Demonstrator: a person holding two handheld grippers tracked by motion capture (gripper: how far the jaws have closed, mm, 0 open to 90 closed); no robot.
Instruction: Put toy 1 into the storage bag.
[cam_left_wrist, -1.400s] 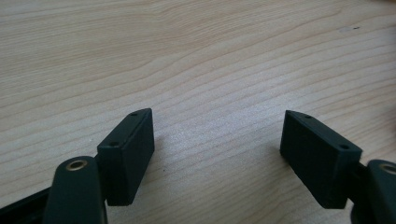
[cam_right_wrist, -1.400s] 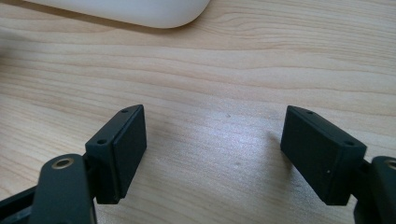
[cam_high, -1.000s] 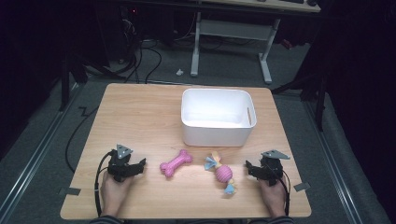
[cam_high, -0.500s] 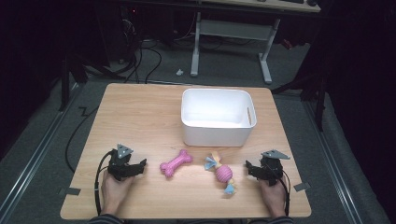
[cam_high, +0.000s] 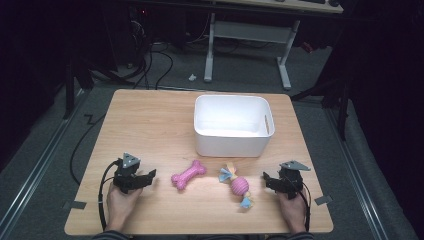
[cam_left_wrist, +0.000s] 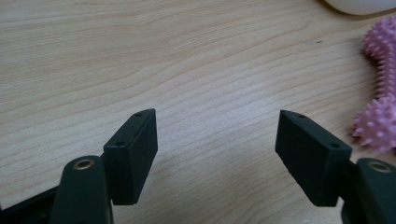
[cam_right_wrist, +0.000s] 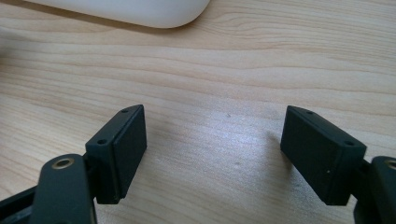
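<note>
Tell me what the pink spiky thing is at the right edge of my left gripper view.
Observer: It is a pink bone toy, lying whole on the table.
Operator: And the white edge at the top?
Observer: That is a white bin behind the toy, and it looks empty.
Operator: Anything near the other hand?
Observer: A pink ball toy with blue and yellow tufts lies beside the right gripper, whose jaws stand open over bare wood.
</note>
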